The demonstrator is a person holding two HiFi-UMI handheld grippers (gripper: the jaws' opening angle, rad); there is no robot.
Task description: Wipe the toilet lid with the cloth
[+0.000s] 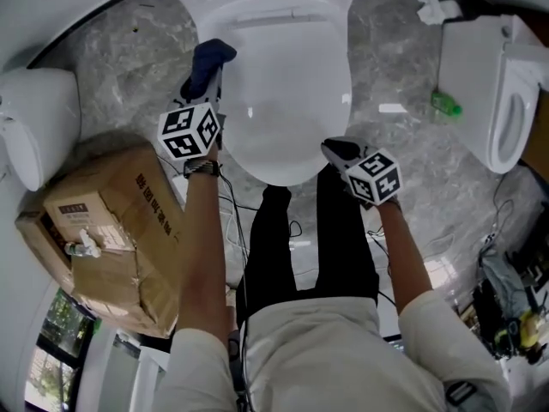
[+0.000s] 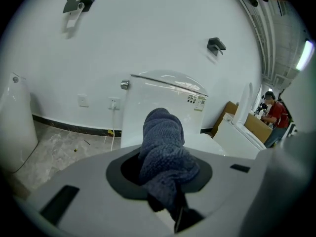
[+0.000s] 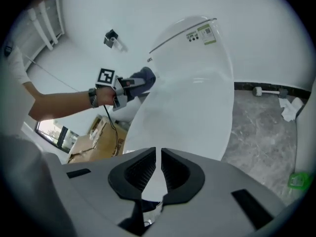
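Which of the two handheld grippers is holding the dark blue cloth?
The left gripper: its jaws clamp the dark blue fluffy cloth. The right gripper has its jaws nearly together, with nothing between them.

Cardboard box (image 1: 111, 230) lies left of toilet lid (image 1: 287, 93), second toilet (image 1: 493, 84) right.

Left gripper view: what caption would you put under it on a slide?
The left gripper, its jaws clamped on a bunched blue-grey cloth, faces the white toilet tank.
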